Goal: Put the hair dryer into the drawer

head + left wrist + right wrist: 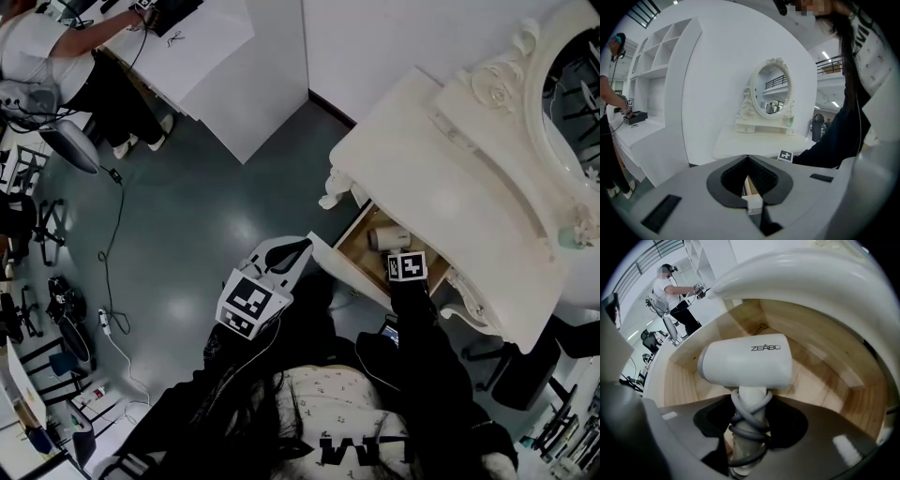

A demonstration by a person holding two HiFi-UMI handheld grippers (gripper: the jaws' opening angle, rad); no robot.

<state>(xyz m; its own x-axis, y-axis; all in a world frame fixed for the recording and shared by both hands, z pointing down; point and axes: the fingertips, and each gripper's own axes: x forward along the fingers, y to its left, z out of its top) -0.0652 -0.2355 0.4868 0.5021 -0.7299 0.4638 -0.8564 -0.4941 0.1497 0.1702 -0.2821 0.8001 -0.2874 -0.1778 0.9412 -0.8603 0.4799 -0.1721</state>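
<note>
The white hair dryer [382, 238] is inside the open wooden drawer [349, 251] of the white dresser [441, 178]. In the right gripper view the hair dryer [745, 362] fills the middle, nozzle sideways over the drawer floor [820, 380]. Its handle, wrapped in grey cord, runs down between my right gripper's [749, 427] jaws, which are shut on it. In the head view that right gripper [401, 251] points steeply down into the drawer. My left gripper [298, 251] waits beside the drawer's left front corner, shut and empty, its pads meeting in the left gripper view [747, 161].
An oval mirror [572, 84] in a carved frame stands on the dresser top. The dresser top overhangs the drawer closely. A person [47, 47] works at a white table [187, 47] at the far left. Cables [108, 281] and stands lie on the grey floor.
</note>
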